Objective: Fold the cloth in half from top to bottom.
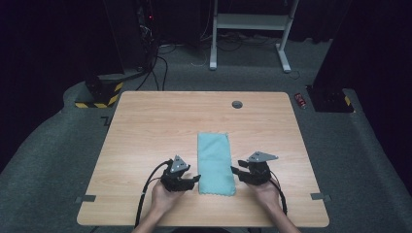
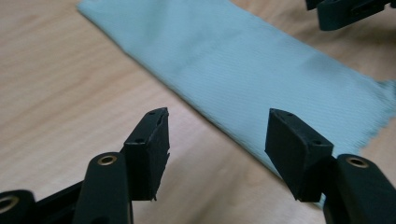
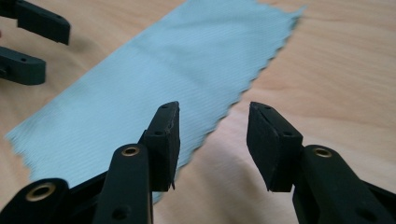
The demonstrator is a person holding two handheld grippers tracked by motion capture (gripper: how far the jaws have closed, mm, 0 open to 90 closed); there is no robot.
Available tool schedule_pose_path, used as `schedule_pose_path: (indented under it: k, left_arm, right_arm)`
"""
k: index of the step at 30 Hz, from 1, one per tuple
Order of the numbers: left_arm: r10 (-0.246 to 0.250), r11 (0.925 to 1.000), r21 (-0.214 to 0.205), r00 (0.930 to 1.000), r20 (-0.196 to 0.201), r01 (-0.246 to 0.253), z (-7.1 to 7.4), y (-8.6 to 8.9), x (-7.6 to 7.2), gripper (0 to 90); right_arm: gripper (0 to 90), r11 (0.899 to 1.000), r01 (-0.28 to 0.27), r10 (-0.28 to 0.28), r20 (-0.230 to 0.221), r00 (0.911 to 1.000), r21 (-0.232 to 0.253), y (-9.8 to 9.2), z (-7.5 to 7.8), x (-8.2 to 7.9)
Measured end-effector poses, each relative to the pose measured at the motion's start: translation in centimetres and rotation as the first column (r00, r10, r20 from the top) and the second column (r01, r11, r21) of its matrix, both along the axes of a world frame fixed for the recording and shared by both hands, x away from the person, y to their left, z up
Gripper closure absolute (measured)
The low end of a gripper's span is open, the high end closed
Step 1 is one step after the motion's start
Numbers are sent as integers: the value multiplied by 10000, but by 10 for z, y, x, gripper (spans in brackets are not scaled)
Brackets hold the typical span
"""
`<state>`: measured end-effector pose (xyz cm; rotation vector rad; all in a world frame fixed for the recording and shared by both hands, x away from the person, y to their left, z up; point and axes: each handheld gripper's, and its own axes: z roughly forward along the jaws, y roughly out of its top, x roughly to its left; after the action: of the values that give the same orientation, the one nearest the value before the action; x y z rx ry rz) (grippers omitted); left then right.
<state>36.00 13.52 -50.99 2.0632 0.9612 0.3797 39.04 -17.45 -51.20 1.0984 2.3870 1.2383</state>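
Folded pale-green cloth [image 1: 215, 163] flat on wooden table [image 1: 145, 131], near front edge, between left gripper [image 1: 196, 178] and right gripper [image 1: 234, 170]; both sets of jaws gaping wide, empty, each just beside a long cloth edge.

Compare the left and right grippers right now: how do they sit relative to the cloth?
The left gripper sits at the cloth's left long edge, the right gripper at its right edge. The left gripper sits slightly nearer the person. Both are open, empty and point inward at the cloth.
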Motion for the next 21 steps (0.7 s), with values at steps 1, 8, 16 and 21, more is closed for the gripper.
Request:
schedule_pose_path:
  k: [1,8,16,21]
  left_arm:
    - [176,9998,-62,9998,-97,-177,2,2,6,395]
    - [725,9912,-1064,9953,-639,-790,10,12,45,389]
    - [649,9904,-1170,9947,-803,-741,16,4,74,418]
    - [796,9840,-1521,9929,-879,-924,14,1,88,418]
  right_arm:
    - [545,9999,100,-100,20,9999,45,-3,1,5]
    - [570,9984,546,-539,-486,9974,130,-10,13,32]
    - [589,9985,537,-529,-792,9955,82,-5,17,55]
    - [597,9966,775,-748,-879,9933,272,-2,16,64]
